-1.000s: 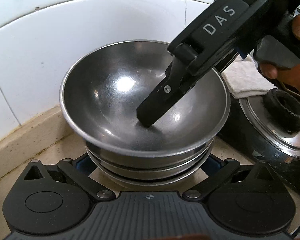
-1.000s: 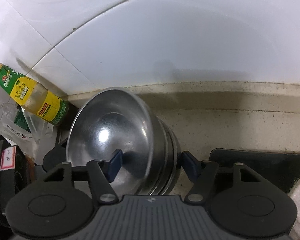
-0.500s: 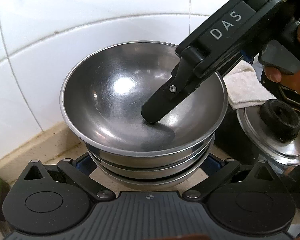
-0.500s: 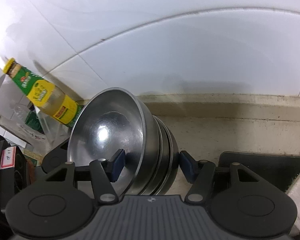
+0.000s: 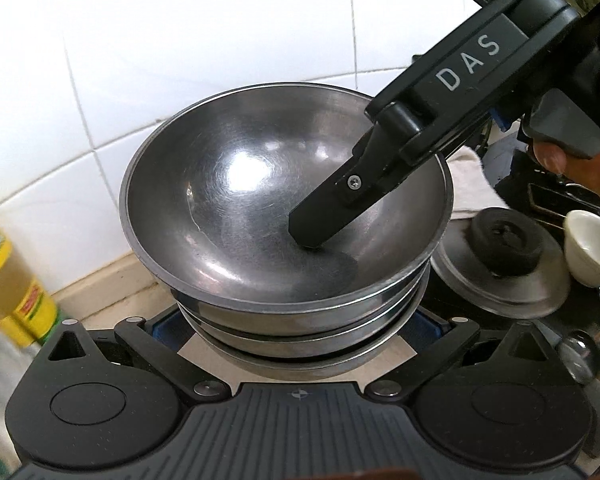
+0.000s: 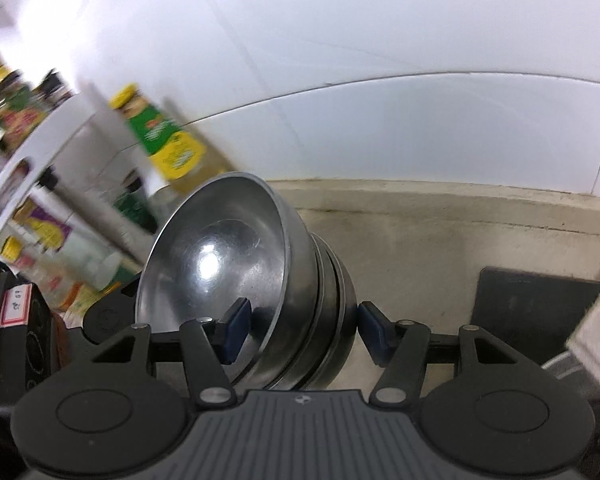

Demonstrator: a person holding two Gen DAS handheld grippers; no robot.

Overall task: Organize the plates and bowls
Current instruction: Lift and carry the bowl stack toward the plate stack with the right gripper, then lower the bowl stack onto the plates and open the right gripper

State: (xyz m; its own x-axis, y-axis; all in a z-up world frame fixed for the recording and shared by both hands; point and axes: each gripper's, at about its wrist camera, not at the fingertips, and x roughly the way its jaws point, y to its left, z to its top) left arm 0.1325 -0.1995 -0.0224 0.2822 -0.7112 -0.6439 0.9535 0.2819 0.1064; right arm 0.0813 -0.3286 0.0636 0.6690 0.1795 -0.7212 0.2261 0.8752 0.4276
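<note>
A nested stack of three steel bowls (image 5: 260, 216) is held above the counter. My left gripper (image 5: 300, 328) is shut on the lower bowls from both sides; its blue pads are mostly hidden behind them. My right gripper (image 6: 300, 320) is shut on the stack (image 6: 236, 264) across its wall: one pad inside the top bowl, the other against the outside of the bottom bowl. In the left wrist view the right gripper's finger (image 5: 332, 216) reaches down into the top bowl.
White tiled wall (image 5: 180, 60) behind. A yellow-labelled bottle (image 5: 8, 280) at left; a rack of bottles (image 6: 60, 184) in the right wrist view. A pot lid with black knob (image 5: 504, 264), a white cup (image 5: 588, 244) and a white cloth (image 5: 468, 184) at right. Beige counter (image 6: 440, 240).
Both grippers have lifted the bowl stack up and away from the wall. The bottles and rack at left and the lid and cup at right have come into view.
</note>
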